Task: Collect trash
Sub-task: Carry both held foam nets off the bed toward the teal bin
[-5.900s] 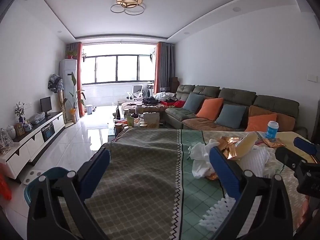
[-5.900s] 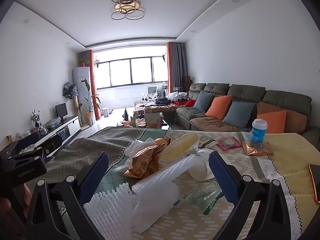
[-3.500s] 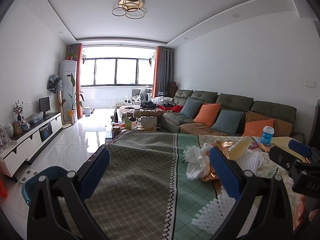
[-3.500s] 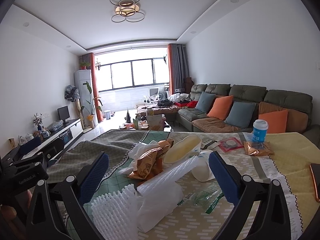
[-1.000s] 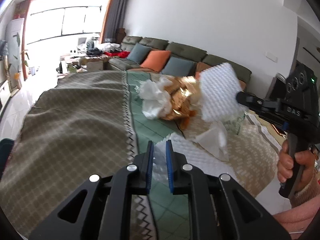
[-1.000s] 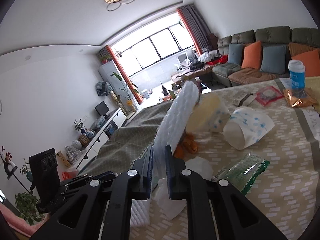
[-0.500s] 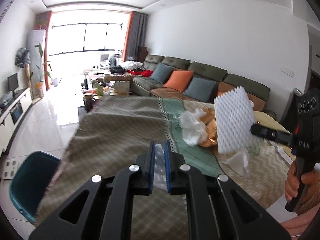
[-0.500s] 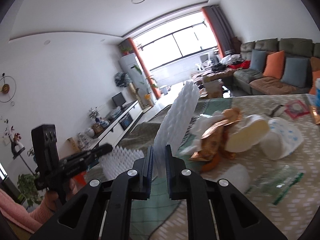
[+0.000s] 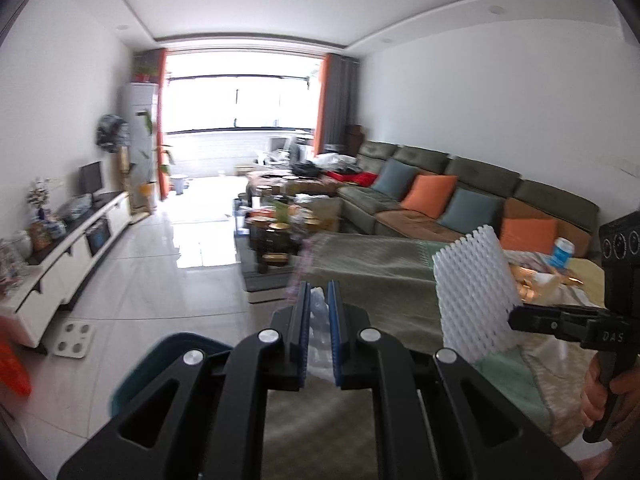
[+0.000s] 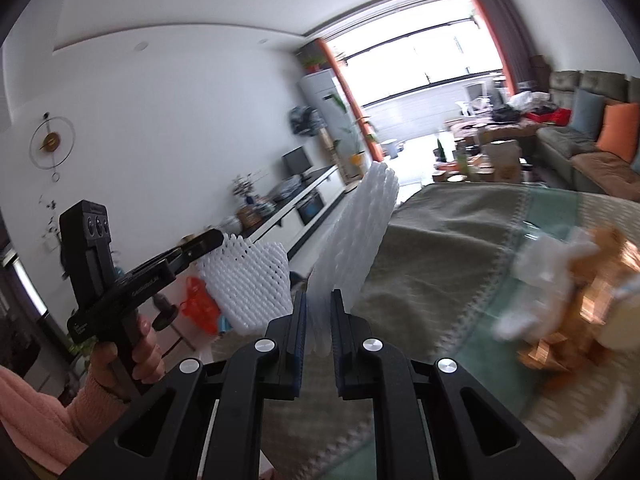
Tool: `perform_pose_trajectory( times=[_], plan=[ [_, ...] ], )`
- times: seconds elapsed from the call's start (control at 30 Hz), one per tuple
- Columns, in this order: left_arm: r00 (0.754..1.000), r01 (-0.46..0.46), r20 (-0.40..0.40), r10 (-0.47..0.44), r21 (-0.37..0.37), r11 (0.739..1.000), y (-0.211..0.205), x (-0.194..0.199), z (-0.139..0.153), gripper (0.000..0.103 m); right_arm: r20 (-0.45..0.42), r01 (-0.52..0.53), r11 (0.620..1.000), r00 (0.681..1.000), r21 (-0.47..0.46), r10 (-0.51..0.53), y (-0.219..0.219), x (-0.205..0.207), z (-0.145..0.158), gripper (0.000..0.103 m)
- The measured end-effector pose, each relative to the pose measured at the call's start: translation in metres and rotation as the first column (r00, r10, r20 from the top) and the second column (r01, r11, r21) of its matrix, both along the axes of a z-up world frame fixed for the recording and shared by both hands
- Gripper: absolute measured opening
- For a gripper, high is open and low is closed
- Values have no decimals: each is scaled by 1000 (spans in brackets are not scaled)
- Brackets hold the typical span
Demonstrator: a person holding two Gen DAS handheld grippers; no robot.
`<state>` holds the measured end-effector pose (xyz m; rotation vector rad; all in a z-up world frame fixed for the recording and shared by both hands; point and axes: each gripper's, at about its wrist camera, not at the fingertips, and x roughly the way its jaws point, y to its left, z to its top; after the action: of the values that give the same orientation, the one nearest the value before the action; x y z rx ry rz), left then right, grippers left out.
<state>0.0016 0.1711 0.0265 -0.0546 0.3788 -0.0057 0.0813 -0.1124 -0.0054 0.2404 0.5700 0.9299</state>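
Two white foam nets are off the table, one in each gripper. In the right wrist view, the right gripper (image 10: 319, 326) at bottom centre has its jaws pressed together on the lower edge of a foam net (image 10: 354, 236), which stands up from the fingers toward the middle of the frame, tilted a little to the right. In the left wrist view the same foam net (image 9: 474, 294) shows at the right of the frame as a flat white panel, held at its lower right corner by the right gripper (image 9: 516, 318), whose black handle sits in the person's right hand (image 9: 612, 396) at the far right edge.

The left gripper (image 9: 319, 330), bottom centre of its own view, is clamped on a second foam net (image 9: 319, 332); only a thin pale strip shows between the blue pads. From the right wrist view that second foam net (image 10: 250, 280) hangs at centre left, bunched and fanning downward from the tip of the left gripper (image 10: 216, 240), held by the left hand (image 10: 138, 356) in a pink sleeve.

Below the left gripper, lower left, is the rim of a teal bin (image 9: 160, 354) on the tiled floor. The table with its olive and green cloth (image 10: 440, 248) lies to the right, carrying a blurred heap of white paper and copper-coloured wrappers (image 10: 568, 292). A sofa (image 9: 472, 196) with orange and blue cushions runs along the right wall.
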Motion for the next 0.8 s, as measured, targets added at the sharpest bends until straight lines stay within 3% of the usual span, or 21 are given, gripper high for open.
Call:
perform_pose_trajectory(
  times=[0.37, 0.8],
  plan=[
    [979, -201, -45, 201, 4, 980, 77, 1, -13, 10, -31, -187, 982, 982, -3, 187, 86, 20, 4, 12],
    [944, -299, -137, 300, 33, 954, 116, 9, -51, 10, -132, -289, 954, 952, -82, 277, 164, 29, -13, 12]
  ],
)
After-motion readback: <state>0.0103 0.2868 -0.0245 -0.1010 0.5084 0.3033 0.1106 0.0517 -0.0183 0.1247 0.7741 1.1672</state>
